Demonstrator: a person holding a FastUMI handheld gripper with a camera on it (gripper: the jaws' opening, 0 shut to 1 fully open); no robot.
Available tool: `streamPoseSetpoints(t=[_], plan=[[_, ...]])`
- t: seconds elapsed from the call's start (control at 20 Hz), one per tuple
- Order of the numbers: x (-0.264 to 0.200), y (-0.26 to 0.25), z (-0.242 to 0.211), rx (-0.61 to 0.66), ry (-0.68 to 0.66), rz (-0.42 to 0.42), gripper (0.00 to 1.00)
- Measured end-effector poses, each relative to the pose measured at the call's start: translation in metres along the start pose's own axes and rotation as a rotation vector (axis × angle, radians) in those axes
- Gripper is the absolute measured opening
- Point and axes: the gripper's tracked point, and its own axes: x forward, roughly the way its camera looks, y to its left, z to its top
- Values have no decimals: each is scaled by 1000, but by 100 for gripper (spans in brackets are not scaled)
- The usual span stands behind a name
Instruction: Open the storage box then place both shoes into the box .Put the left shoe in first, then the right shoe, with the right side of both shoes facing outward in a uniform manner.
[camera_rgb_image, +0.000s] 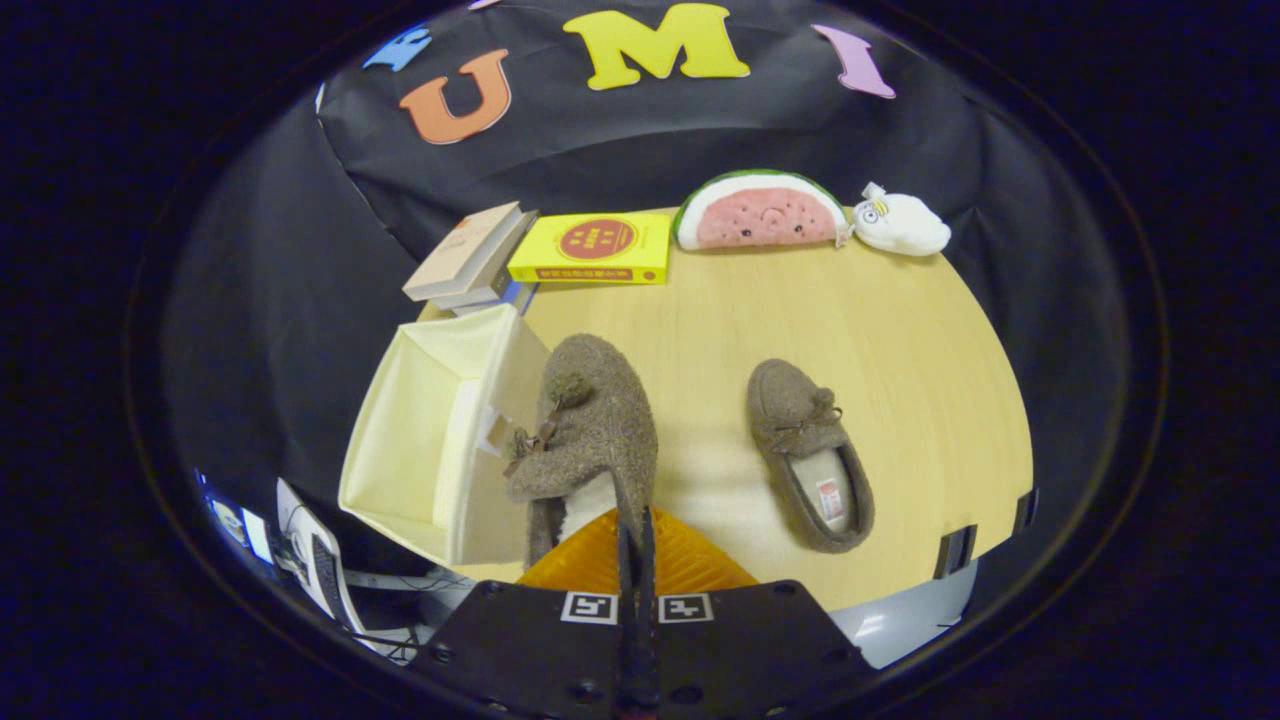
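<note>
The wooden table (900, 330) carries everything. Taking the cream storage box (425, 440) as the landmark: it sits at the table's left edge, tipped with its opening facing the table's middle. Touching the box's open side, a fuzzy brown slipper (590, 430) hangs toe-up, its heel rim pinched between the orange fingers (690, 560) of the gripper (635, 540), which are pressed nearly together on it. Well right of the box, the second slipper (810, 455) lies flat, sole down. Beyond the box lean some books (470, 255), then a yellow book (592, 247), a watermelon plush (760, 212) and a white plush (900, 225).
</note>
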Motion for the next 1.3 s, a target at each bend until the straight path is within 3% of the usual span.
streamPoseSetpoints(t=[0.3,0.65,1.0,1.3], plan=[[-17,74,35,60,-138,25,0],[42,154,41,25,-134,27,0],[113,203,13,-1,-75,-2,0],[157,209,-28,-34,22,-75,0]])
